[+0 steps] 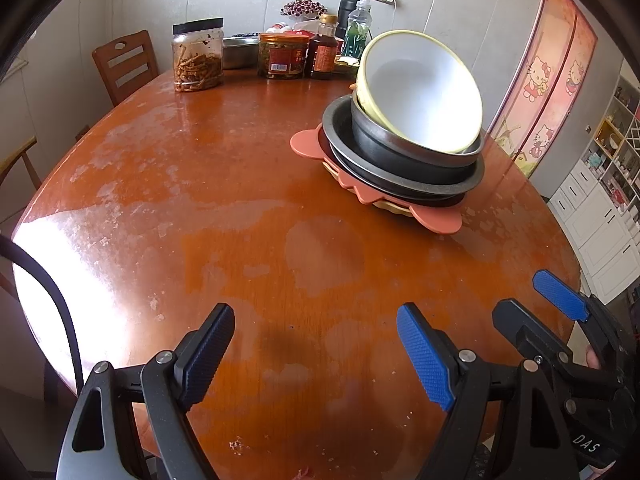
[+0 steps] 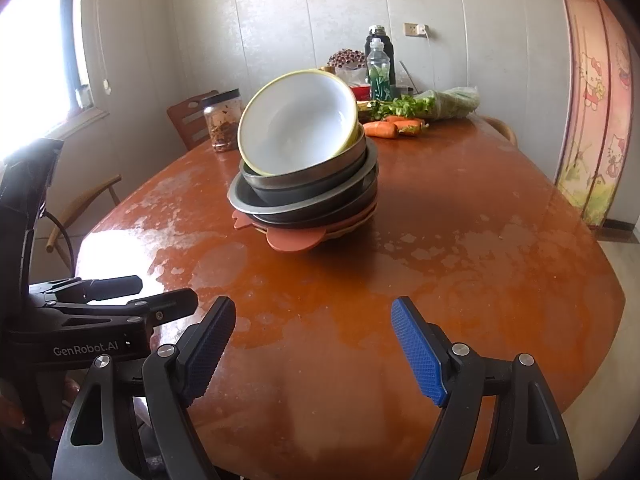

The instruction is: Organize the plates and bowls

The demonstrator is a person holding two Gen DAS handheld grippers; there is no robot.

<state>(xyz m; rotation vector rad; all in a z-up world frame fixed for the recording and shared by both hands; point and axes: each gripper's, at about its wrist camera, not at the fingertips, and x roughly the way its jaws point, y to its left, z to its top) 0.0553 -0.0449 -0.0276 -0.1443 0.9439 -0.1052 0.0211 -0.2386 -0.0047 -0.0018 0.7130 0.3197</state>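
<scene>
Stack of bowls and plates [image 2: 304, 184] on table [image 2: 440, 280], mid-far from both grippers. Top bowl [image 2: 298, 120] tilted in bowl below. Jars [image 1: 240, 56] behind stack at far edge, carrots [image 2: 390, 126] behind-right, chair [image 1: 126, 64] beyond table, far-left.

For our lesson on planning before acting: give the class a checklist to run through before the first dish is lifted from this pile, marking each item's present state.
1. Left gripper open and empty: ok.
2. Right gripper open and empty: ok.
3. White bowl sitting level on the pile: not ok, it leans.
4. Table bare between grippers and pile: ok.
5. Carrots apart from the pile: ok.
6. Count of plates under the dark bowl: cannot tell.
</scene>
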